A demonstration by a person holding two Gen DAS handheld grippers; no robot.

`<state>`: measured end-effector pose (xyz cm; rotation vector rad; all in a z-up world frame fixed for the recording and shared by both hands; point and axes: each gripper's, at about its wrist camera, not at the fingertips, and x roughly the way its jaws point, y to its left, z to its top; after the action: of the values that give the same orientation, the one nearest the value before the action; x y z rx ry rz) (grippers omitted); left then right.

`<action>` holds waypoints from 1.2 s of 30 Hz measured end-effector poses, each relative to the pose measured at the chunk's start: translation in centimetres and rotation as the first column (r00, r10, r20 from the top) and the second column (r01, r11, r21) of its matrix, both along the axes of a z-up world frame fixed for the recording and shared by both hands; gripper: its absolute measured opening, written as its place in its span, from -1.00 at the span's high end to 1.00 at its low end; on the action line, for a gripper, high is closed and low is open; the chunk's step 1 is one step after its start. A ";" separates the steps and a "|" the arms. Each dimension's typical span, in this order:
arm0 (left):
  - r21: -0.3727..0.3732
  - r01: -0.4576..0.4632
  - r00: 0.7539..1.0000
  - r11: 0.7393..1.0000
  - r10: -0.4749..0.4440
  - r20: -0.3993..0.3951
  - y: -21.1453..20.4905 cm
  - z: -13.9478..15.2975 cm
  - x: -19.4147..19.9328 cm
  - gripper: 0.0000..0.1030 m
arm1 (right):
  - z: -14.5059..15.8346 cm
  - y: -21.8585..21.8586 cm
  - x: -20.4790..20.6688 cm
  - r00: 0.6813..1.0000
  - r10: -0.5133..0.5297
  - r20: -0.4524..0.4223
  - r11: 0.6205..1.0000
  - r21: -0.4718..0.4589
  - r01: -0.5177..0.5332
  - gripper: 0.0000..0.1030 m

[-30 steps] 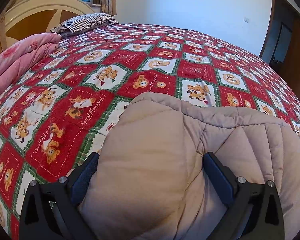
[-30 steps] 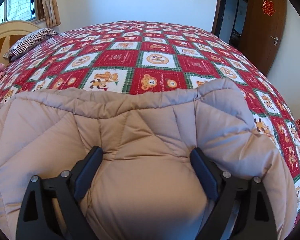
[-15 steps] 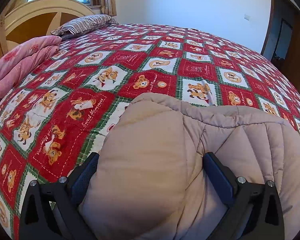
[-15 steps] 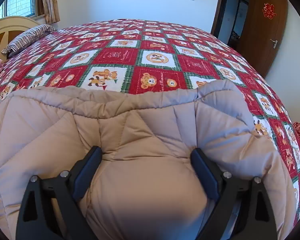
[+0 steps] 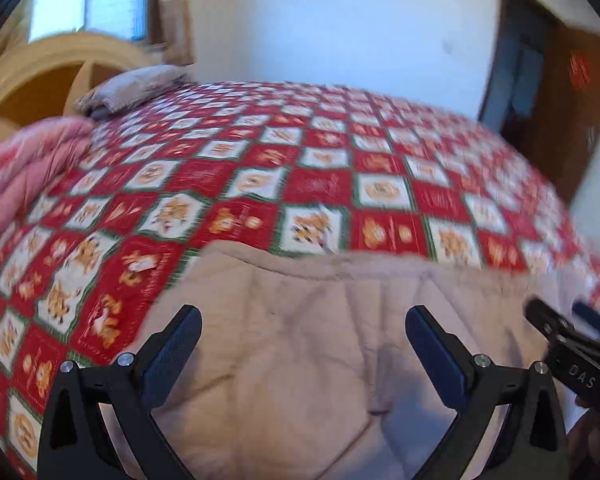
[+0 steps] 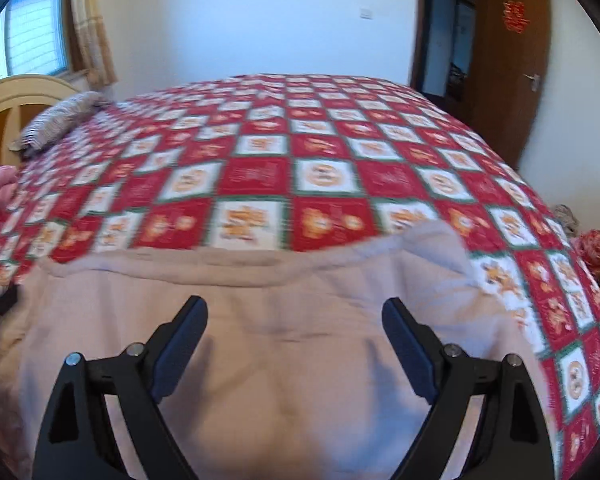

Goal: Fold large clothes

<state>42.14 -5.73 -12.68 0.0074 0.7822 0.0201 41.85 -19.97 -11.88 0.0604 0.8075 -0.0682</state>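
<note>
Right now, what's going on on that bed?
A person is working a beige padded coat on a bed with a red teddy-bear quilt, a handheld gripper in each hand. The left gripper and the right gripper both hang over the coat, jaws spread wide and gripping nothing. The coat lies bunched at the near edge of the quilt. A pink blanket and a striped pillow sit near the headboard.

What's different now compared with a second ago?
Both grippers, left and right, have lifted off the beige quilted padded jacket, jaws wide with nothing gripped. The jacket lies folded as before on the red teddy-bear checked bedspread.
</note>
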 end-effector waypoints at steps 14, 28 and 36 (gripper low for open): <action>0.015 -0.058 0.998 0.998 0.059 -0.026 -0.6 -4.8 0.6 -0.98 | -5.7 3.2 1.5 0.997 0.032 -0.063 0.995 -0.094 -0.038 -0.90; 0.060 -0.066 0.997 0.996 0.068 -0.030 -1.3 -5.3 1.1 -0.99 | -6.5 3.5 2.3 0.996 0.027 -0.087 0.991 -0.125 -0.038 -0.96; 0.010 0.030 0.999 0.999 -0.031 0.025 2.3 -0.3 -6.6 -0.98 | -3.3 4.1 -1.9 0.994 0.053 -0.096 0.990 -0.129 -0.065 -0.95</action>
<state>35.55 -3.43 -12.95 0.0279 0.7571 -0.0051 39.94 -15.90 -15.21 -0.0921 0.8947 -0.0686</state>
